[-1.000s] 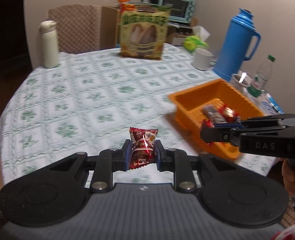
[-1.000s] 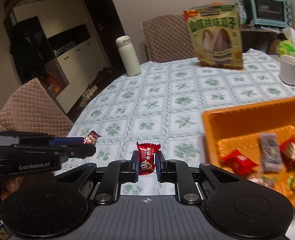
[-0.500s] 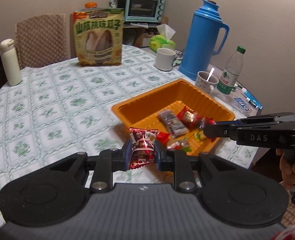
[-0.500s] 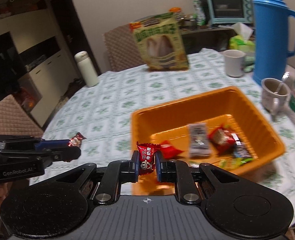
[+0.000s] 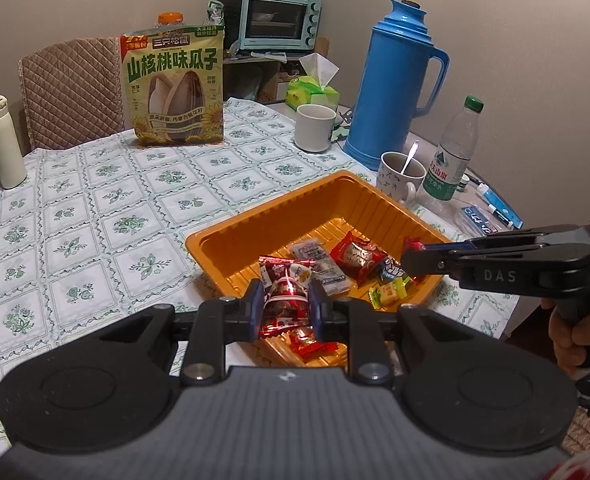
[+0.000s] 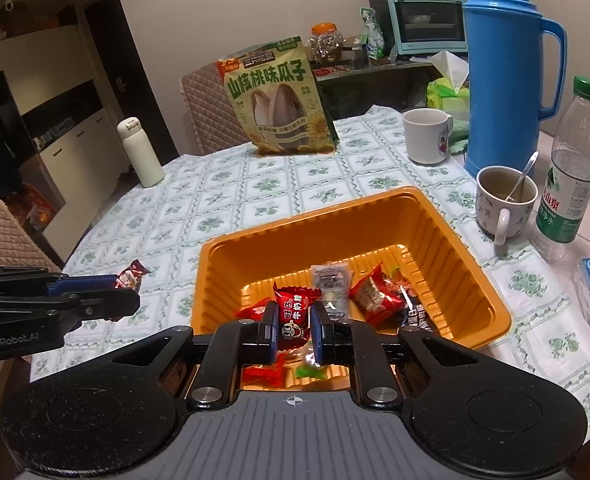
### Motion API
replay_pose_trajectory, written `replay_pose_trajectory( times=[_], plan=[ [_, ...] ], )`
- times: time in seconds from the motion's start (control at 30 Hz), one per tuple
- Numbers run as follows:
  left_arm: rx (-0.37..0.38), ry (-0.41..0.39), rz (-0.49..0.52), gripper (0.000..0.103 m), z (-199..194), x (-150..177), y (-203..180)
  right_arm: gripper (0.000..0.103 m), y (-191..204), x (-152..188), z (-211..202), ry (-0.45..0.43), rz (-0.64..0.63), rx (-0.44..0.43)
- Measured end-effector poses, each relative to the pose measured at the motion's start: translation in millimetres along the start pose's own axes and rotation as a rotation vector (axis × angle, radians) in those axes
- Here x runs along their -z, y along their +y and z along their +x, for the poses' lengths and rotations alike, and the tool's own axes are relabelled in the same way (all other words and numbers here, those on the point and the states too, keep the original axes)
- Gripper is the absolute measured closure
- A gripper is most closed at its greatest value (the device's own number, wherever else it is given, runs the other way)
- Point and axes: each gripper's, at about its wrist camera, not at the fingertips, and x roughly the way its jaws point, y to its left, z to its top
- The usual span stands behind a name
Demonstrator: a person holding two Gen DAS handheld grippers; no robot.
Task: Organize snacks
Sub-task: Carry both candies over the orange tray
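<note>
An orange tray [image 5: 279, 216] [image 6: 295, 232] sits on the patterned tablecloth and holds several wrapped snacks. My left gripper [image 5: 286, 307] is shut on a dark red wrapped candy [image 5: 285, 284], held over the tray's near left edge. My right gripper [image 6: 293, 325] is shut on a bright red candy [image 6: 295, 312] over the tray's near side. In the left wrist view the right gripper [image 5: 409, 258] reaches in from the right above the tray. In the right wrist view the left gripper [image 6: 129, 284] shows at the left with its candy [image 6: 131, 276], just outside the tray.
A sunflower-seed bag [image 5: 173, 92] stands at the back. A white mug [image 5: 313, 128], a blue thermos [image 5: 395, 84], a cup with a spoon [image 5: 401, 174] and a water bottle [image 5: 455, 152] crowd the tray's far right. A white flask [image 5: 3, 144] stands far left.
Both grippers have swung to the right across the table, each keeping its candy. The tray, at the right edge a second ago, now lies directly under them.
</note>
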Motion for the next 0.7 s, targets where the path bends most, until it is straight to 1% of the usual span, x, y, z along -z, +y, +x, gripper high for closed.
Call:
replay_pose_trajectory(
  times=[0.43,0.63,0.67,0.7],
  plan=[
    [-0.013,0.014,-0.014,0.082,19,-4,-11,0.086,-26,-2,21,0.050,-0.015,0.013],
    [-0.013,0.026,-0.017,0.082,30,-6,-16,0.086,-35,-3,29,0.069,0.000,-0.002],
    [-0.013,0.028,-0.017,0.082,31,-6,-17,0.084,-36,-4,31,0.074,0.002,0.003],
    [-0.012,0.029,-0.017,0.082,32,-6,-17,0.079,-37,-4,34,0.082,0.003,0.004]
  ],
)
